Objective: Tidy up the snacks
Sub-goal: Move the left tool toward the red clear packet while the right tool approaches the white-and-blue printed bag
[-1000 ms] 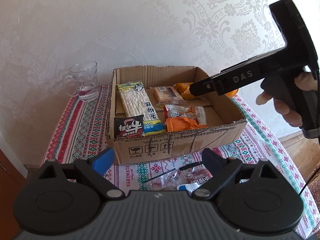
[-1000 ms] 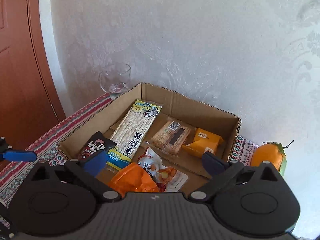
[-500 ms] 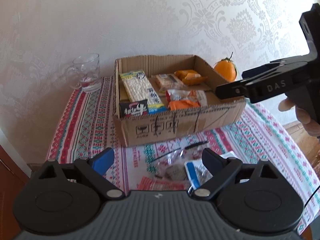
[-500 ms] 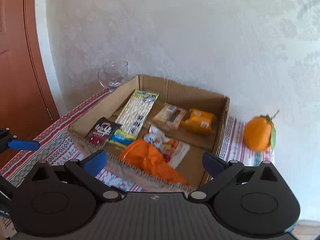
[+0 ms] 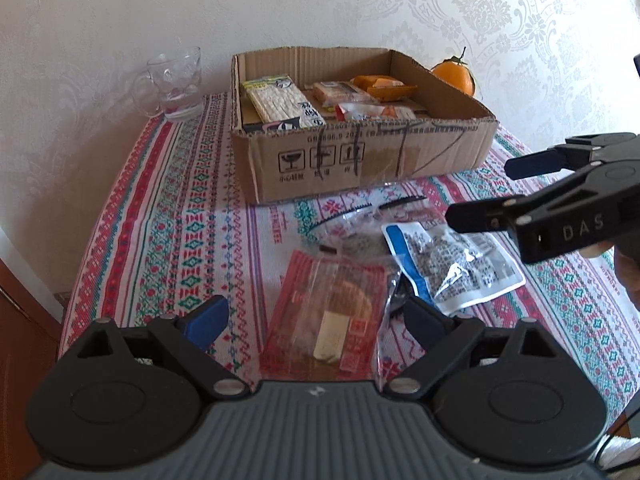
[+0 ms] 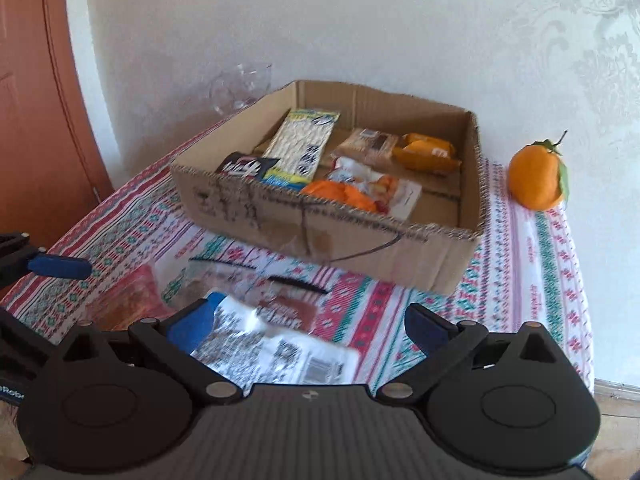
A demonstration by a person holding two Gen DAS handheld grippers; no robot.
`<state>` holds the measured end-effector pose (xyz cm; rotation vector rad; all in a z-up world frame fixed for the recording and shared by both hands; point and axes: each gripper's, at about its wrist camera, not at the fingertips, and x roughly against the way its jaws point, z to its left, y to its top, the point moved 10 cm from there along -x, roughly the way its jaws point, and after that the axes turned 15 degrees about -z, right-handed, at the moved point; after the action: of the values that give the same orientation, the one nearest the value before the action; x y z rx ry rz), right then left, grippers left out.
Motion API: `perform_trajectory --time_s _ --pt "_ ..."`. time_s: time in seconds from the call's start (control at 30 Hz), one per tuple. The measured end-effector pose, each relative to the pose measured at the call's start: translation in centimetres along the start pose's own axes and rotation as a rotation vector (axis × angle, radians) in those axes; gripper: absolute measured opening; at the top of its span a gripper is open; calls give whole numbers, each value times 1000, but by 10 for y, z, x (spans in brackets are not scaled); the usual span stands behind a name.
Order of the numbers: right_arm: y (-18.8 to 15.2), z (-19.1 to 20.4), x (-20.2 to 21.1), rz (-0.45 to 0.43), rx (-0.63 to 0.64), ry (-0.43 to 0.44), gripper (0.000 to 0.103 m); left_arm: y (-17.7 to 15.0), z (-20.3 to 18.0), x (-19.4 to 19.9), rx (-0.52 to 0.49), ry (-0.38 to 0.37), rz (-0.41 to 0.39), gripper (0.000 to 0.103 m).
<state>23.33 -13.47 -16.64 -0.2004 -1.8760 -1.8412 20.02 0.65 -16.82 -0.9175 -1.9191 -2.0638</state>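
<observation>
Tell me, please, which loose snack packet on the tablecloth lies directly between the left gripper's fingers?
The red-edged clear packet; the blue-and-white packet lies further right, toward the right gripper.

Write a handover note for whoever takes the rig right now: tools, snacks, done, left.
Left tool: open, empty, above the red-edged clear packet.
Right tool: open, empty, above the blue-and-white packet.
Cardboard box: several snacks already lie inside.
Loose on the tablecloth in front of the box: those two packets plus clear wrappers.
Orange and glass mug stand outside the box.
Left: likely grasp the loose packets and box them.
</observation>
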Motion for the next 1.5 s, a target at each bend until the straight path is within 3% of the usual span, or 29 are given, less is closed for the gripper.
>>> perform_trajectory --time_s 0.37,0.53,1.03,1.3,1.5 --pt "-11 22 -26 52 28 159 103 -6 3 3 23 -17 9 94" --pt "-23 19 -36 150 -29 256 103 -9 2 3 28 -24 16 94" --pt "-50 31 16 257 63 352 103 -17 4 -3 10 -15 45 94" --pt "-40 34 15 240 155 339 103 -19 5 -6 10 -13 58 94" --pt "-36 43 -2 312 327 444 103 -20 6 -6 12 -10 56 94"
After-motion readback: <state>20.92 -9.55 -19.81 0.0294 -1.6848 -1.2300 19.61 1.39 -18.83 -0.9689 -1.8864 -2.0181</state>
